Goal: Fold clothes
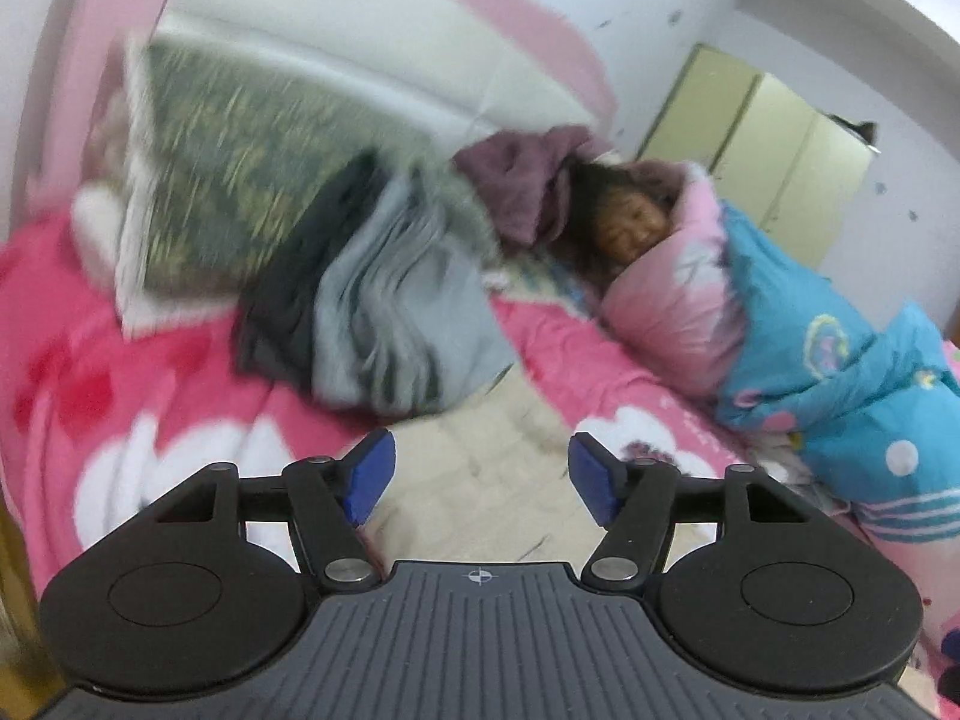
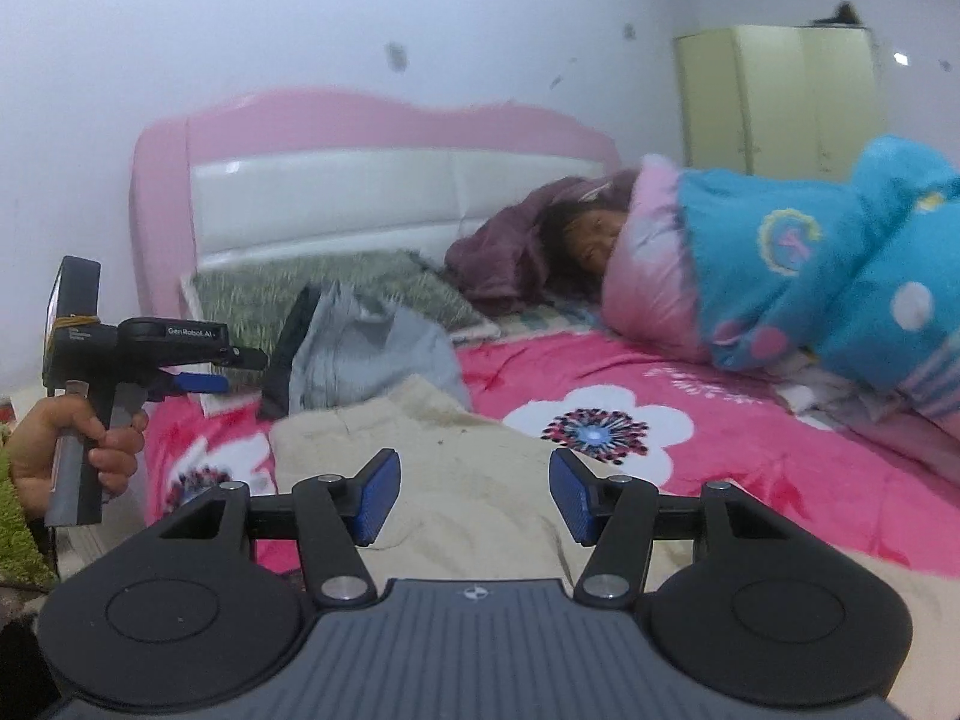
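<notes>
In the left wrist view the left gripper hangs with jaws apart and empty over the cream garment at lower centre; I would lower it onto an edge of the cloth, keeping away from the grey clothes pile at centre left. In the right wrist view the right gripper is also apart and empty above the same cream garment, while a person under the blue quilt at upper right narrows the free space on the pink bedsheet.

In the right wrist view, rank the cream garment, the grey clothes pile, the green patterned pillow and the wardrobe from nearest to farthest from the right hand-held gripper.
1. Cream garment: directly under and ahead of the right hand-held gripper.
2. Grey clothes pile: beyond it, slightly left.
3. Green patterned pillow: behind the pile, against the headboard.
4. Wardrobe: far right corner of the room.
</notes>
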`<state>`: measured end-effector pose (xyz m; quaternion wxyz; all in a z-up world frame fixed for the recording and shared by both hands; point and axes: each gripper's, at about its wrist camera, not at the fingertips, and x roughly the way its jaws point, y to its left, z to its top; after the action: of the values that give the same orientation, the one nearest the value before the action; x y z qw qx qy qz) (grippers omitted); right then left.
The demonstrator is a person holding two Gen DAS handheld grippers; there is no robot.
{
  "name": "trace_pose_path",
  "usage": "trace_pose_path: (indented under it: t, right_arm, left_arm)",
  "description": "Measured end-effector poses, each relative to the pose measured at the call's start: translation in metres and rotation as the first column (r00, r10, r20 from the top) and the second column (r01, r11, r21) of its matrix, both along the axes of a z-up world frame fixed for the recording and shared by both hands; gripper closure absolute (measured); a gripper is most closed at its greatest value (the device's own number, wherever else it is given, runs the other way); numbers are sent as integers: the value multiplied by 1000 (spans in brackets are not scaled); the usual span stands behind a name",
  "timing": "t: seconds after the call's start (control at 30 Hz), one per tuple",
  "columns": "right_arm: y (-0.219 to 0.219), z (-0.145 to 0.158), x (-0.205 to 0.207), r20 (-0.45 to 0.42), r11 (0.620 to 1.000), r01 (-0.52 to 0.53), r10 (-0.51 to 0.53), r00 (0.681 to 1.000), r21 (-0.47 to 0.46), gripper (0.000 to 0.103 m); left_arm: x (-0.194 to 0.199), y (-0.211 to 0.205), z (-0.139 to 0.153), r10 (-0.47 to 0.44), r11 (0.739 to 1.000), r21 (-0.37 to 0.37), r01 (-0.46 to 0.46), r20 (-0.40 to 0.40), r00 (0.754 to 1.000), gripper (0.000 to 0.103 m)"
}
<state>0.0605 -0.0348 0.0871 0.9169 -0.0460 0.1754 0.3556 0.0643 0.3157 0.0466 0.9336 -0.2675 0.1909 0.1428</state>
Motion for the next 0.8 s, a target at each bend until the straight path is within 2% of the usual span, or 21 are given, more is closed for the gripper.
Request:
trace_pose_path:
  t: [0.13,0.23,0.3,0.4,0.5,0.63,0.7,0.77,0.8]
  right_arm:
    - [40,2,38,19,992,-85,87,996,-93,46]
    - [74,-6,80,-10,975,-151,151,988,-162,46]
    - [96,-19,113,-66,961,-194,185,981,-197,46]
    - [131,-46,162,-179,939,-252,213,960,-233,46]
    - [163,-67,199,-271,918,-305,235,933,-252,46]
    - [194,-85,227,-344,896,-370,276,897,-247,46]
    - [203,-97,236,-408,881,-401,280,869,-249,46]
    - [208,-104,236,-443,871,-423,284,850,-252,55]
    - [209,-105,230,-426,865,-423,286,858,-270,58]
  left_arm:
    - [14,10,-35,34,999,-14,-34,-39,999,39]
    - [25,16,-56,40,998,-40,-43,-77,996,39]
    - [29,21,-64,37,995,-88,-44,-82,996,39]
    - [35,24,-68,25,995,-92,-35,-106,994,38]
    - [38,30,-72,54,993,-101,-67,-126,991,38]
    - [45,37,-76,74,989,-112,-91,-152,986,38]
    - [47,33,-75,76,993,-82,-90,-158,984,38]
    - [48,32,-74,81,993,-76,-95,-162,983,38]
    - [49,32,-74,84,993,-74,-97,-163,983,38]
